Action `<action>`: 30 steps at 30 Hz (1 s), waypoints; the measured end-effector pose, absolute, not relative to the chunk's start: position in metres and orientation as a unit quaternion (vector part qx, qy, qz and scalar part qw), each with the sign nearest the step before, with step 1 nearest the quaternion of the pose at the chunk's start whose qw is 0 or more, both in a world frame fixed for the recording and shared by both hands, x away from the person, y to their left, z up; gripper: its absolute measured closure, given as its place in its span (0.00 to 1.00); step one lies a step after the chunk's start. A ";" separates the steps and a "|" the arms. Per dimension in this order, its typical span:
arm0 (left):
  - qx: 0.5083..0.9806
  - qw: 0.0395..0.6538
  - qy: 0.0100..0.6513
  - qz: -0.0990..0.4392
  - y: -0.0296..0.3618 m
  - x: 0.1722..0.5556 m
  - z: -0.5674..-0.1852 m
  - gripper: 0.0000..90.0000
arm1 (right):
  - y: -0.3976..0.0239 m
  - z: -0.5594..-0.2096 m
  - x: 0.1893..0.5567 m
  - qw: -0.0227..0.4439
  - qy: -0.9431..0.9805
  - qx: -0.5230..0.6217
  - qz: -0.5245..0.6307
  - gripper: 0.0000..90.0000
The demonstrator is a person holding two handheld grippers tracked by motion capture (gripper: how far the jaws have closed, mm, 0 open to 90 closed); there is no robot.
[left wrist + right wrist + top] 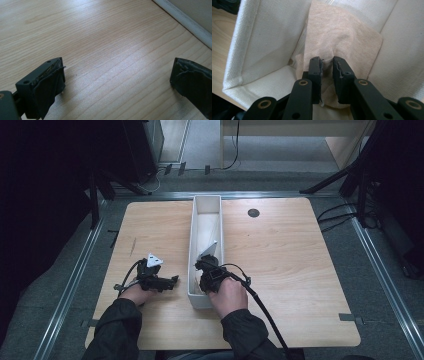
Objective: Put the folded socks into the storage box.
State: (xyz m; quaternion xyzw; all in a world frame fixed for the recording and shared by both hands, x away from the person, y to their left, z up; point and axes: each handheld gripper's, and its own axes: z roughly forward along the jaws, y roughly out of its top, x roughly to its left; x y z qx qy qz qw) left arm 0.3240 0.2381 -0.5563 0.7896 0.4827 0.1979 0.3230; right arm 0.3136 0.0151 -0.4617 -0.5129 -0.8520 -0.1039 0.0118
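The light wooden counter with rounded corners carries a long, narrow white fabric bin running from near to far along its middle. A small round dark grommet sits in the counter surface to the right of the bin's far end.

The right gripper is inside the near end of the bin, held by the person's right hand. Its jaws are nearly closed, pinching a fold of a beige knit cloth that lies against the bin's inner wall. The fabric walls stand close on both sides of the jaws, with the bin corner just to the left in the right gripper view. A black cable trails from this gripper toward the near edge of the counter.

The left gripper rests on the counter just left of the bin, held by the left hand. Its jaws are spread wide and hold nothing; bare wood lies between them in the left gripper view, with the bin's white base edge ahead.

Open counter surface extends left and right of the bin. Dark stand legs and metal floor rails surround the counter.
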 end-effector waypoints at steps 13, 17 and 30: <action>0.788 0.324 0.484 0.198 0.238 0.324 -0.556 0.00 | 0.009 -0.445 0.318 0.042 -0.847 -0.517 -0.120 0.66; 0.789 0.323 0.483 0.198 0.238 0.324 -0.556 0.00 | 0.005 -0.439 0.319 0.053 -0.845 -0.517 -0.129 0.62; 0.792 0.321 0.481 0.197 0.239 0.325 -0.556 0.00 | -0.010 -0.411 0.328 0.043 -0.842 -0.516 -0.154 0.52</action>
